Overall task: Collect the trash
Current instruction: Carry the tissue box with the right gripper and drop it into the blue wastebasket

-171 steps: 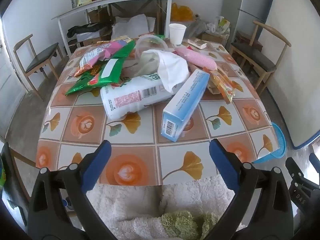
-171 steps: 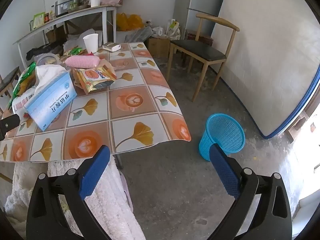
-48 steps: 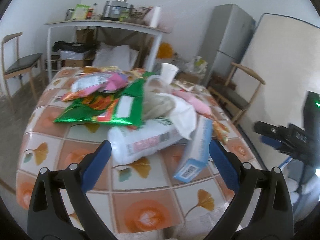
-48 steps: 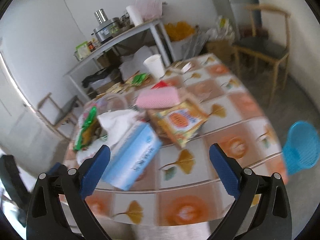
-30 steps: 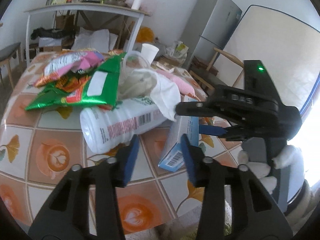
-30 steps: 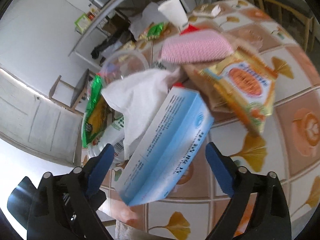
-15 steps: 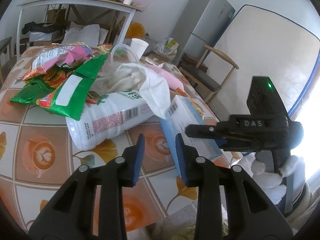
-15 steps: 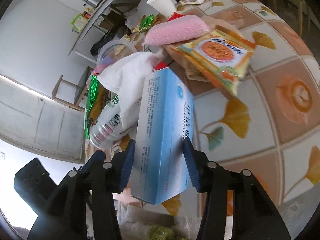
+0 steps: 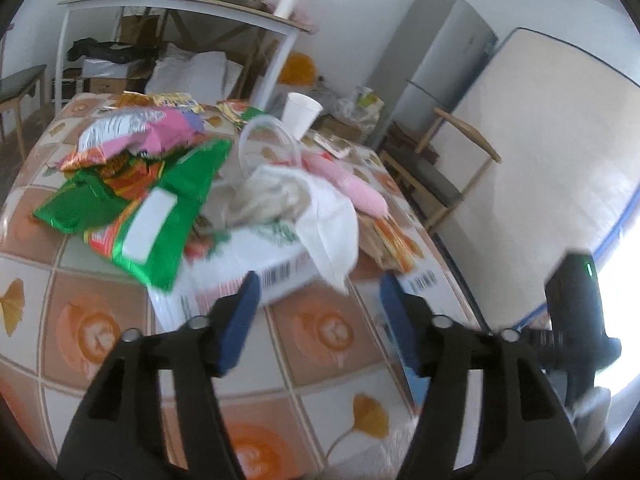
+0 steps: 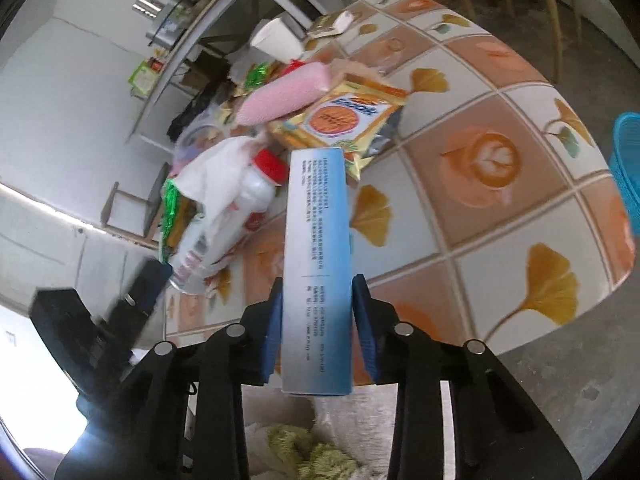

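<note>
Right gripper [image 10: 316, 320] closing on blue box [image 10: 316, 240] at table [image 10: 520, 208] near edge – pads touching. Left gripper [image 9: 316, 316] opening, empty. Next – carry to blue basket [image 10: 628, 160], likely

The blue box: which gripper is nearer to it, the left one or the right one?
Right. The right gripper has the blue box between its pads, jaws closing on its sides. The left gripper has opening, empty jaws; the box lies just beyond its right finger.
</note>
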Demonstrator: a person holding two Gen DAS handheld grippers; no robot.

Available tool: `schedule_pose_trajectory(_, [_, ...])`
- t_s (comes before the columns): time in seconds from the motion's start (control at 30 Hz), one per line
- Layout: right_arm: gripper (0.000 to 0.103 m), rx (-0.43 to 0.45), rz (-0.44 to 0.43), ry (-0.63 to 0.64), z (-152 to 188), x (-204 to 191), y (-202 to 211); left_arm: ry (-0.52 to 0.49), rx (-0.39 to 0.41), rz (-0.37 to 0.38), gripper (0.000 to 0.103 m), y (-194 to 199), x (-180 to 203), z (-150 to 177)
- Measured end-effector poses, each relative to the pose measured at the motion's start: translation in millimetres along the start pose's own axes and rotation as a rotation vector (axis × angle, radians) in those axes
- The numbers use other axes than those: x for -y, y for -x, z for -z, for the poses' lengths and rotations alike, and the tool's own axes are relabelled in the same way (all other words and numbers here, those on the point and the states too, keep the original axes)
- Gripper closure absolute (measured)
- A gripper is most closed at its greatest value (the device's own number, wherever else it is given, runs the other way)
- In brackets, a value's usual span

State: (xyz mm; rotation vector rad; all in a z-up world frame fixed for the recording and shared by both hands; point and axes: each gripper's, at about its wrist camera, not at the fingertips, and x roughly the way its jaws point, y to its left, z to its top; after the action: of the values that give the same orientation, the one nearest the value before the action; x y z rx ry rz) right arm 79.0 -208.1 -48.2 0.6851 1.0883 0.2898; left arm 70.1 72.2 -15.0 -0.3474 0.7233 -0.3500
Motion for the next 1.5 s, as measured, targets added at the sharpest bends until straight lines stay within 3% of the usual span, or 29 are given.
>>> schedule_pose_trajectory(0.27, [0.070,-0.003,-0.070,-0.058,-3,18,-4,-0.033,-0.055,-0.108,0.046,-55,15,-37])
schedule_pose_trajectory(0.43, [0.065,-0.034,-0.173,-0.105,-7,30,-14,-0.029,-0.088,-0.127,0.070,-77,17,-42])
schedule_pose_trajectory(0.57, [0.065,-0.056,-0.193,-0.126,-8,34,-26,-0.037,-0.085,-0.135,0.090,-77,16,-38])
schedule_pose_trajectory(0.7, [0.066,-0.070,-0.216,-0.143,-8,37,-33,-0.039,-0.075,-0.126,0.100,-71,16,-38])
schedule_pose_trajectory(0.93, [0.071,-0.035,-0.276,-0.161,-8,40,-27,-0.084,-0.016,-0.045,0.102,-39,32,-43])
schedule_pose_trajectory(1.2, [0.072,0.022,-0.365,-0.105,-7,23,-3,-0.093,0.052,0.100,0.102,7,55,-66])
schedule_pose_trajectory(1.37, [0.072,0.088,-0.400,-0.083,-3,24,28,-0.102,0.032,0.207,0.102,16,82,-76])
schedule_pose_trajectory(1.5, [0.072,0.213,-0.351,-0.095,2,45,72,-0.119,-0.034,0.324,0.102,3,120,-80])
